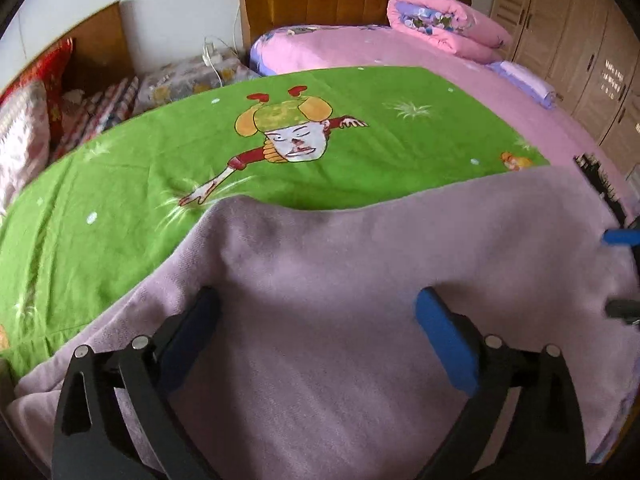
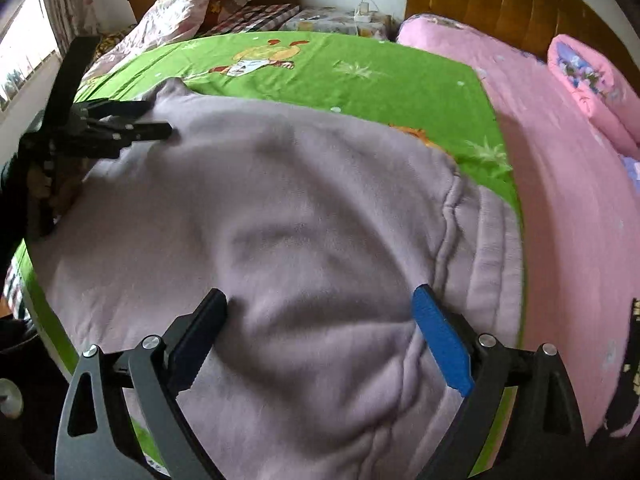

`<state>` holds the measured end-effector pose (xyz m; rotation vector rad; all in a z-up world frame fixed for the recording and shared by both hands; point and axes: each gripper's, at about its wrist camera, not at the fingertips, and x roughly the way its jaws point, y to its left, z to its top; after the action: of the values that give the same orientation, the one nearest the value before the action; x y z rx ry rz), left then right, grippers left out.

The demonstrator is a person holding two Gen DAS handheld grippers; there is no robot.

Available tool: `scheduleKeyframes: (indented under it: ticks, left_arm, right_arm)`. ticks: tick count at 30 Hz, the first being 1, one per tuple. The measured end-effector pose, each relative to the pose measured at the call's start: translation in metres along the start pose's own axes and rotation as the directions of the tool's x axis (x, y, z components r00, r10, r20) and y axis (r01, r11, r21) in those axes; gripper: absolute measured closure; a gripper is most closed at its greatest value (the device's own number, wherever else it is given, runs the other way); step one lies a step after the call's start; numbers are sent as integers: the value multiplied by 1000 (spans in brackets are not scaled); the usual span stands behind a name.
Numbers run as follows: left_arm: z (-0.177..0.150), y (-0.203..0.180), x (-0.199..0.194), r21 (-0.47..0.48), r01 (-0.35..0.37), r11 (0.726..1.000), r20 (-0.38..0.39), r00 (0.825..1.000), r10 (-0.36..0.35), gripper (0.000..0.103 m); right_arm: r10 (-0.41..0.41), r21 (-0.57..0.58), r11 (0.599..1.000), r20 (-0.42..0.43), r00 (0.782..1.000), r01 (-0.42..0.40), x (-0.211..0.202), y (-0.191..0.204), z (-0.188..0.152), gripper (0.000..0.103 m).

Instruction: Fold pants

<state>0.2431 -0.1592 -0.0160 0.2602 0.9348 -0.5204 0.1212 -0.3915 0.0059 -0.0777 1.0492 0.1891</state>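
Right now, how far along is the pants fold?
Done: the lilac pants lie spread on the green sheet, possibly folded over once; layers are hard to tell. In hand: nothing gripped. The left gripper and right gripper both hover open over the fabric. Left: the pants remain a broad panel, so further folds to a compact stack.

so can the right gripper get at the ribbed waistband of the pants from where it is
Probably yes. The right gripper is open above the pants, and the waistband lies uncovered just beside its blue finger; nothing sits between them.
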Motion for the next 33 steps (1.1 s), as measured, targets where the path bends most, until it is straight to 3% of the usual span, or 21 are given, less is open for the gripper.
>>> scheduleKeyframes:
  ticks: [2,5,8,11,14,16,18,20,22,24,26,27,28,30,31,32,33]
  left_arm:
    - [1,3,2,-18,11,1000,7,1000,-11,2]
    - [3,8,1,-46,43,998,22,999,-42,2]
    - [3,5,2,-33,29,999,20,999,-28,2]
    - [2,7,1,-43,44,998,29,999,-43,2]
    - [1,23,-8,-116,132,984,76,989,-124,5]
    - [0,42,-32,-208,201,957,149,974,-172,9]
    - [-5,63,-66,-255,266,930,261,945,-199,8]
    - [-20,95,-110,-303,257,918,377,917,-132,5]
    - [-49,135,-147,-395,202,896,426,905,-16,4]
    - [-89,177,-179,-514,151,845,431,896,102,4]
    - [-148,221,-218,-663,76,745,393,882,261,4]
    - [-186,243,-240,-744,32,667,354,866,354,4]
    - [-211,257,-255,-790,20,612,332,854,401,4]
    - [-265,282,-278,-876,20,483,279,837,471,5]
    - [-295,296,-289,-916,38,400,250,833,493,5]
    - [-316,305,-294,-933,65,354,248,831,499,6]
    - [-333,313,-298,-943,93,319,251,828,502,7]
  right_arm:
    - [33,3,999,47,998,-33,-6,9,7,13]
    - [-2,31,1000,-41,999,3,17,1,6,12]
    - [5,13,1000,-25,1000,-4,21,-2,-4,8]
    - [-36,85,996,-61,997,41,13,1,10,9]
    - [-80,157,985,78,994,67,-9,15,41,9]
    - [-54,141,990,181,982,28,-18,38,70,8]
    - [-13,74,997,228,973,-4,-14,70,101,8]
    - [51,-16,999,242,969,-49,-5,111,125,8]
    - [177,-143,979,231,957,-146,7,167,155,8]
    - [327,-299,918,200,924,-260,13,235,177,8]
    - [462,-437,825,159,872,-358,14,294,190,8]
    - [532,-514,755,117,839,-408,15,335,199,8]
    - [569,-559,706,81,818,-436,17,363,207,8]
    - [645,-644,571,-31,763,-509,25,431,224,8]
    - [678,-664,501,-98,729,-555,32,468,234,8]
    - [690,-662,464,-146,709,-589,37,490,241,8]
    - [702,-645,409,-231,674,-646,48,527,251,9]
